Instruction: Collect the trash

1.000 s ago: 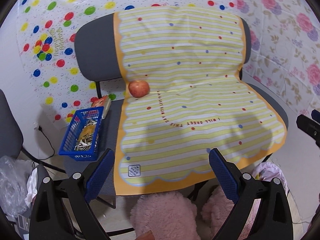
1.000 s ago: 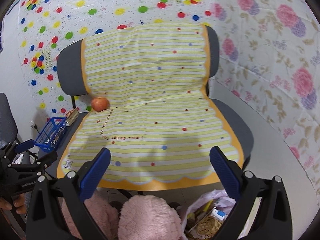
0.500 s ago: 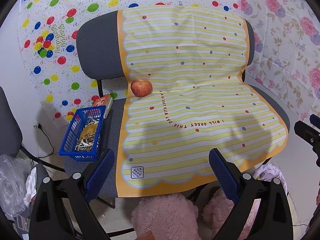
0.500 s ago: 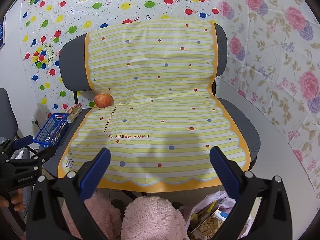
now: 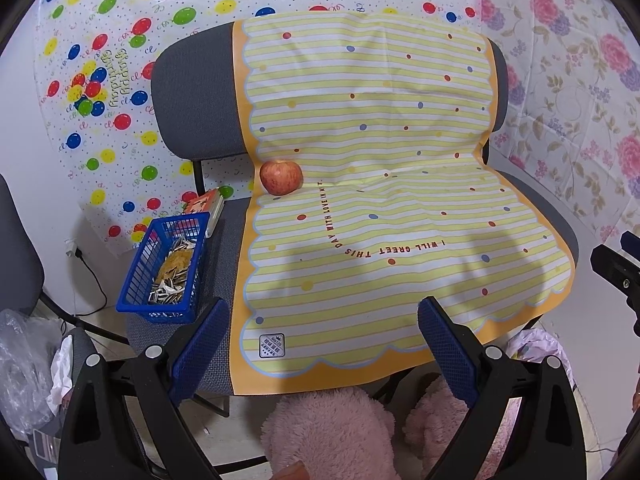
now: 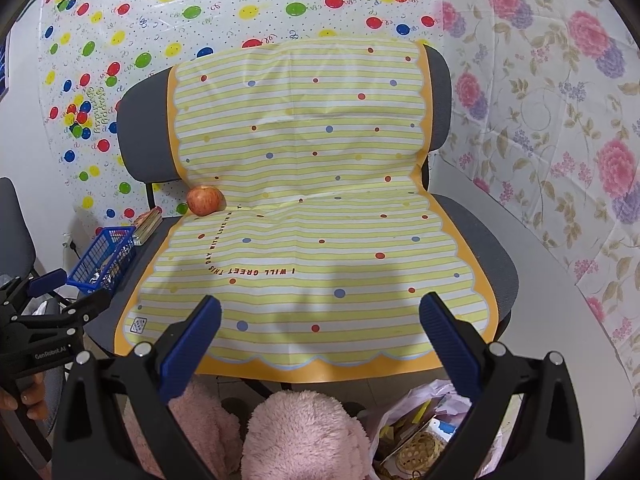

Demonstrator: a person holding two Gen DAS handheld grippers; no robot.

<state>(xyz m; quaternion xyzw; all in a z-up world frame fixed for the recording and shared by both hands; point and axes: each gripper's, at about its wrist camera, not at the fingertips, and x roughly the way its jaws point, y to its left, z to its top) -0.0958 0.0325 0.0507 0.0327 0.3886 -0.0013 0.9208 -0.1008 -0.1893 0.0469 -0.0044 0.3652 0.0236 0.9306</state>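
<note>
A blue plastic basket (image 5: 168,270) holding seed shells and scraps sits on the grey chair's left seat edge; it also shows in the right wrist view (image 6: 102,256). A red apple (image 5: 281,176) rests at the seat crease on the yellow striped mat (image 5: 380,240), and it shows in the right wrist view (image 6: 205,200) too. My left gripper (image 5: 324,320) is open and empty, held above the mat's front edge. My right gripper (image 6: 320,316) is open and empty over the mat's front edge.
A small book (image 5: 206,204) lies behind the basket. A plastic bag with trash (image 6: 416,428) sits on the floor at lower right. Pink fluffy slippers (image 6: 296,436) are below. Another chair (image 5: 18,264) and crumpled plastic (image 5: 24,368) stand at left.
Both grippers have pulled back and up a little from the chair, so more of the seat and mat shows. Nothing on the chair moved.
</note>
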